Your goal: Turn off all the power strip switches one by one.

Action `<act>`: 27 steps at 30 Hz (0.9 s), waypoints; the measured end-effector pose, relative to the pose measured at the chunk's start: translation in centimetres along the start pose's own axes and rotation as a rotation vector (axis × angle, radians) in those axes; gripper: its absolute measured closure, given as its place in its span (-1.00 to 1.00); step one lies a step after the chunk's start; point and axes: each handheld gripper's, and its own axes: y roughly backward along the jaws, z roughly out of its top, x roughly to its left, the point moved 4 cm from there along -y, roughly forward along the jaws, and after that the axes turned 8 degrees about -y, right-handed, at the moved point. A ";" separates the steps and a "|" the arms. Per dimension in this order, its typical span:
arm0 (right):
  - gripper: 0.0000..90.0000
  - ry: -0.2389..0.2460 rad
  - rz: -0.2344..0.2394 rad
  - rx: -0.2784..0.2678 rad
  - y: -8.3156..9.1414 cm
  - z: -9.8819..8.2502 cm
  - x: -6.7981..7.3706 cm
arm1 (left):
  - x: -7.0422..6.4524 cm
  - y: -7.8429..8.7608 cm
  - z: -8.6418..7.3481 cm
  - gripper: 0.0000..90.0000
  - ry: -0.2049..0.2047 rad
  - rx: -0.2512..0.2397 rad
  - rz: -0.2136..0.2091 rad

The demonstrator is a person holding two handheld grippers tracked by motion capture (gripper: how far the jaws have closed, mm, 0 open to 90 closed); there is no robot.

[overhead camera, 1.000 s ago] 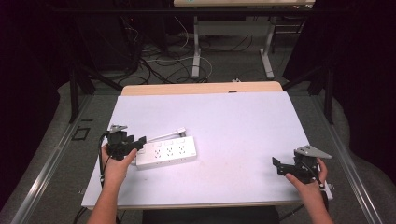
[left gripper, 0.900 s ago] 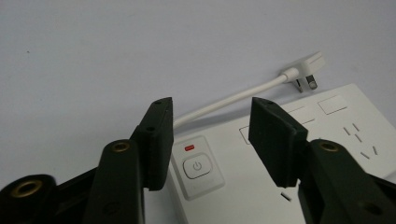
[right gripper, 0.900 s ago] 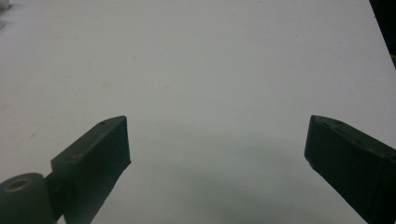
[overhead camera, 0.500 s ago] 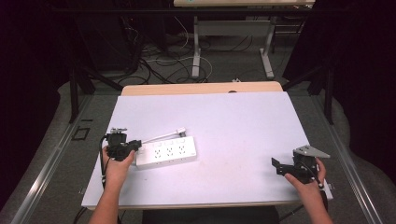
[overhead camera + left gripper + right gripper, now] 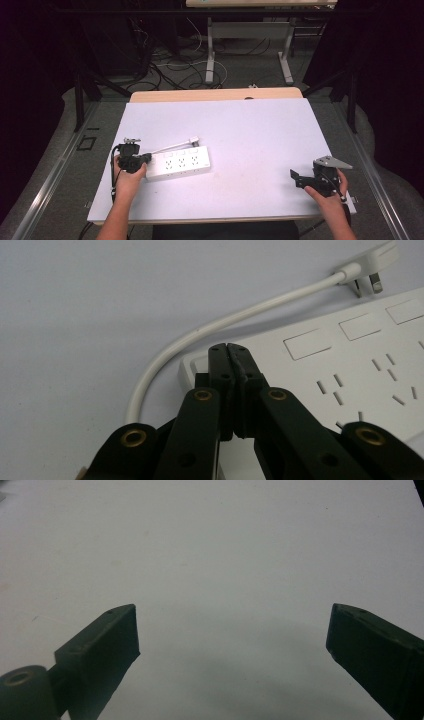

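A white power strip point(image 5: 180, 163) lies on the left half of the white tabletop point(image 5: 250, 130), its long side running left to right and tilted slightly, with the right end a little farther away. Its white cord point(image 5: 167, 146) leaves the left end, curves round and runs along the far side to a flat white plug point(image 5: 194, 140) resting on the tabletop just beyond the strip.

The left gripper point(image 5: 141, 161) sits at the strip's left end, held by the person's left hand point(image 5: 127, 175). In the left gripper view its jaws are pressed fully together with nothing between them, tips point(image 5: 231, 351) over the near left corner of the power strip point(image 5: 350, 370), where the cord point(image 5: 210, 327) comes out; whether the tips touch the casing I cannot tell. The plug point(image 5: 372, 260) lies at the upper right of that view with its metal pins showing.

The right gripper point(image 5: 300, 179) is well apart from the strip, low over the near right corner of the tabletop, in the person's right hand point(image 5: 327, 195). The right gripper view shows its jaws spread wide, with bare white surface between and beyond them.

The strip lies well in from the left and near edges. The whole far half and the middle of the tabletop between the strip and the right gripper are bare. The right hand is close to the near edge and not far from the right edge.
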 end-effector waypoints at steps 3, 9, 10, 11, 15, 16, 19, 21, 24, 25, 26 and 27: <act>-0.86 -0.001 0.003 0.004 0.0 0.0 0.0 | -0.2 -0.1 0.0 1.00 -0.028 0.012 0.023; -0.86 0.003 0.001 0.003 0.0 0.0 0.0 | -0.3 -0.1 0.0 1.00 -0.039 0.022 0.036; -0.86 0.002 0.002 0.004 0.0 0.0 0.0 | -0.4 -0.1 0.0 1.00 -0.037 0.034 0.032; -0.86 0.002 0.002 0.004 0.0 0.0 0.0 | -0.4 -0.2 0.1 1.00 -0.039 0.028 0.034; -0.86 0.001 -0.001 -0.011 -0.1 0.0 0.0 | -0.4 -0.2 0.0 1.00 -0.046 0.039 0.042; -0.86 -0.003 0.000 -0.011 -0.1 0.0 0.0 | -0.4 -0.2 0.0 1.00 -0.044 0.028 0.045; -0.86 -0.005 0.007 0.010 0.2 0.0 0.0 | -0.4 0.0 -0.2 1.00 -0.023 0.007 0.039; -0.86 -0.002 0.006 0.008 0.1 0.0 -0.1 | -0.3 0.1 -0.2 1.00 -0.011 -0.009 0.031; -0.86 0.003 0.006 0.007 0.1 0.1 -0.1 | -0.3 0.0 -0.3 1.00 -0.009 -0.019 0.034; -0.86 0.004 0.005 0.008 0.1 0.1 -0.1 | -0.3 0.1 -0.2 1.00 -0.007 -0.018 0.028; -0.86 0.007 0.005 0.007 0.1 0.1 -0.2 | -0.2 0.1 -0.2 1.00 -0.003 -0.017 0.023; -0.86 0.004 0.006 0.008 0.1 0.1 -0.1 | -0.2 0.1 -0.2 1.00 0.001 -0.018 0.019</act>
